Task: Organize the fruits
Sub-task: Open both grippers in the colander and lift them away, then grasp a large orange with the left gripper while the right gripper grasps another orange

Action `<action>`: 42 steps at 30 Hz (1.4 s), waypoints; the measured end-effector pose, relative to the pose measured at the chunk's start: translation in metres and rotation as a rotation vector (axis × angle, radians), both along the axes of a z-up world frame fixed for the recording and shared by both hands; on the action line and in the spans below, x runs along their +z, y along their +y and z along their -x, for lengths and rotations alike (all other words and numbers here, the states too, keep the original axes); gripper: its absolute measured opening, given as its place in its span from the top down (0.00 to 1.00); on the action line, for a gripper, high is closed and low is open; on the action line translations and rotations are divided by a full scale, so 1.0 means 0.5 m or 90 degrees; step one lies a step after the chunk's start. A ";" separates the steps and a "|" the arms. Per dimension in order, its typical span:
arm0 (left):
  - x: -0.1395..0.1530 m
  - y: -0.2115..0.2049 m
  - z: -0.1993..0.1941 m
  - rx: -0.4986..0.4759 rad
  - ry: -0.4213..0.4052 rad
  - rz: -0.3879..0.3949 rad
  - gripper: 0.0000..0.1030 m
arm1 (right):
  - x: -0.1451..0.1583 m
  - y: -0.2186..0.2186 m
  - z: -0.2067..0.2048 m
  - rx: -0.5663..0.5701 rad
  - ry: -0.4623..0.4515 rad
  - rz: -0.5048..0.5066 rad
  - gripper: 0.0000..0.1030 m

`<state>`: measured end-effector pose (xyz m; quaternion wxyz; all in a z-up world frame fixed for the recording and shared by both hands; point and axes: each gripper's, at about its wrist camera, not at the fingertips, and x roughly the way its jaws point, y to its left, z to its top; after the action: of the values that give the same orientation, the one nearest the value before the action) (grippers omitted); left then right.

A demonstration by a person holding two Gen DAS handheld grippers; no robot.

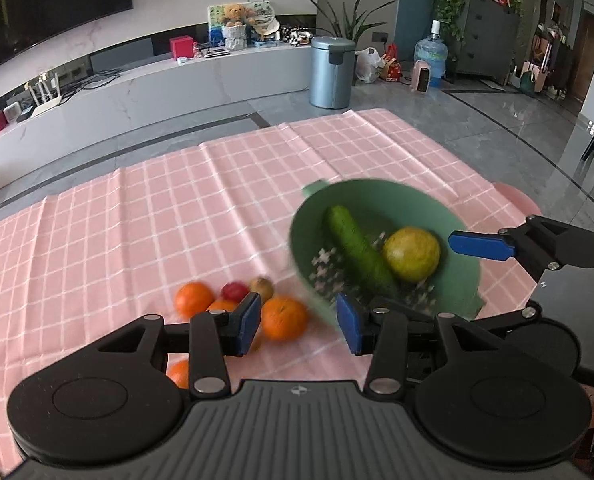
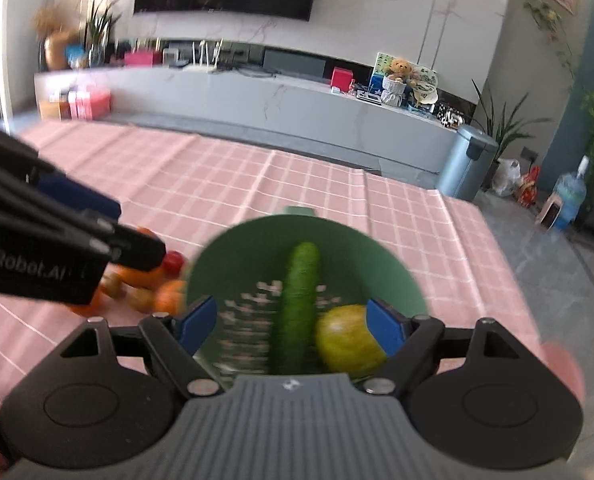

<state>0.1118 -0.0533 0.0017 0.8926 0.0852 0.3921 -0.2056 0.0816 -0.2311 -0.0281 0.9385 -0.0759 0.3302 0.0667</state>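
A green colander bowl (image 1: 453,216) sits on the pink checked tablecloth and holds a cucumber (image 1: 357,250) and a yellow-green round fruit (image 1: 412,254). Left of it lies a cluster of oranges (image 1: 283,318), a small red fruit (image 1: 235,291) and a kiwi (image 1: 261,287). My left gripper (image 1: 299,322) is open and empty, low over the cloth between the cluster and the bowl. My right gripper (image 2: 291,320) is open, with its fingers over the bowl (image 2: 361,248) on either side of the cucumber (image 2: 297,300) and the round fruit (image 2: 349,340). It holds nothing.
The tablecloth (image 1: 177,200) covers most of the table, with bare dark table edge at the right (image 1: 577,320). A pink object (image 1: 517,198) lies beyond the bowl at the right edge. Beyond the table are a grey bin (image 1: 332,72) and a long TV bench.
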 end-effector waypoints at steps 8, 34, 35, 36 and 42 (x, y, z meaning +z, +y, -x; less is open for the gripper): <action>-0.035 0.100 0.017 0.050 0.022 0.018 0.49 | -0.023 0.065 0.031 -0.020 0.009 -0.072 0.24; -0.169 0.233 -0.031 0.121 0.098 0.164 0.50 | -0.134 0.172 -0.015 0.026 0.042 -0.016 0.53; -0.175 0.230 -0.034 0.125 0.102 0.164 0.49 | -0.138 0.174 -0.015 0.025 0.036 -0.007 0.54; -0.180 0.228 -0.037 0.127 0.104 0.163 0.49 | -0.141 0.179 -0.015 0.028 0.032 0.001 0.54; -0.202 0.211 -0.054 0.142 0.111 0.142 0.45 | -0.162 0.216 -0.016 0.048 0.015 0.094 0.59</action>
<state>0.1388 0.0519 -0.0995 0.8764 -0.0766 0.4500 -0.1537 0.0898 -0.1230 -0.1091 0.9232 -0.1567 0.3420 0.0783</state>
